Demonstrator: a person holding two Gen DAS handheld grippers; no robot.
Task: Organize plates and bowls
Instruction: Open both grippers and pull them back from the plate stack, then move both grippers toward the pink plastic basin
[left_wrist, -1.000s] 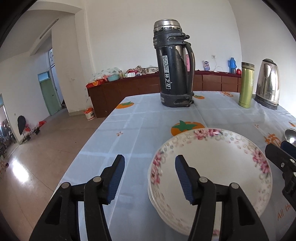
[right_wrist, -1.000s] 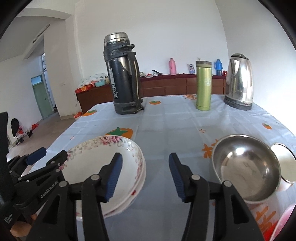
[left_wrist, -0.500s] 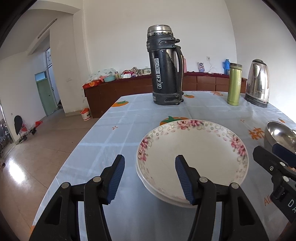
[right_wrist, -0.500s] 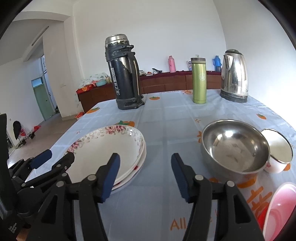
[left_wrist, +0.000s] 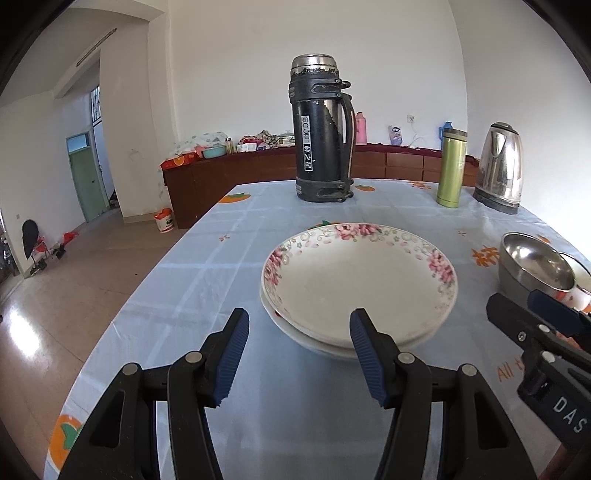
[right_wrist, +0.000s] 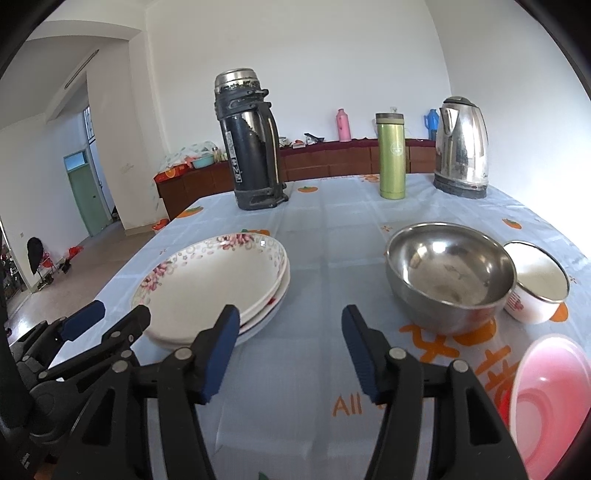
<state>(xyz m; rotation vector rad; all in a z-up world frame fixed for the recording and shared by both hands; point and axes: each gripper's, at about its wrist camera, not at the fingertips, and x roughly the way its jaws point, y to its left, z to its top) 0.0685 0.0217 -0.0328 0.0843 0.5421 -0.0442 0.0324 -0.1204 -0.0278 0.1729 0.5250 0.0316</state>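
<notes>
Nearest to me, both of my tongs hang over the table with nothing between their blue pads: the left gripper (left_wrist: 297, 354) stands about half open, and the right gripper (right_wrist: 288, 350) matches it, gaping over bare tablecloth (right_wrist: 321, 258). Just ahead of the left tongs sits the stack of floral plates (left_wrist: 360, 284) — two or three glazed dishes nested together, likely heavy as a stack, slick and breakable, so I would pinch the near rim firmly and lift one at a time. To the right of the plates, well apart from them, stands the steel bowl (right_wrist: 448, 273), stiff, fairly light and probably slippery at its thin lip; a white enamel cup (right_wrist: 537, 282) touches its right side, and a pink plastic bowl (right_wrist: 546, 395) lies nearer me at the edge. Farther back stand a black thermos (right_wrist: 251, 144), a green flask (right_wrist: 391, 155) and a steel kettle (right_wrist: 461, 147) — none of them mine to move.
</notes>
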